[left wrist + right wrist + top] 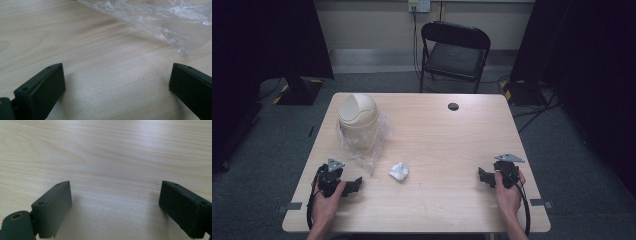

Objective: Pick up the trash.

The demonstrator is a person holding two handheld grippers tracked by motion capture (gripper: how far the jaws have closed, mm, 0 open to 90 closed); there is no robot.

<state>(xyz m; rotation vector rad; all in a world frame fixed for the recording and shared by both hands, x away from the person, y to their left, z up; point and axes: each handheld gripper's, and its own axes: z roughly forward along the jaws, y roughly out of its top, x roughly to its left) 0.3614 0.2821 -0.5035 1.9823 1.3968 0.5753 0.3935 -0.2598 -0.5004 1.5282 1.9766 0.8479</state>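
A small beige bin [358, 120] with a domed swing lid stands at the table's left, with a clear plastic bag [369, 145] around its base and spilling toward me. A crumpled white paper wad [399, 171] lies on the wood in front of it. My left gripper [357, 183] rests on the table at the near left, open, jaws pointing right toward the wad. In the left gripper view the bag's edge [160, 22] lies beyond the wide-apart jaws. My right gripper [482, 176] rests at the near right, open, over bare wood [112, 170].
The wooden table [437, 130] has a dark round cable hole [453, 106] near its far edge. A black folding chair [454, 52] stands behind the table. Dark curtains and cables flank both sides on the grey floor.
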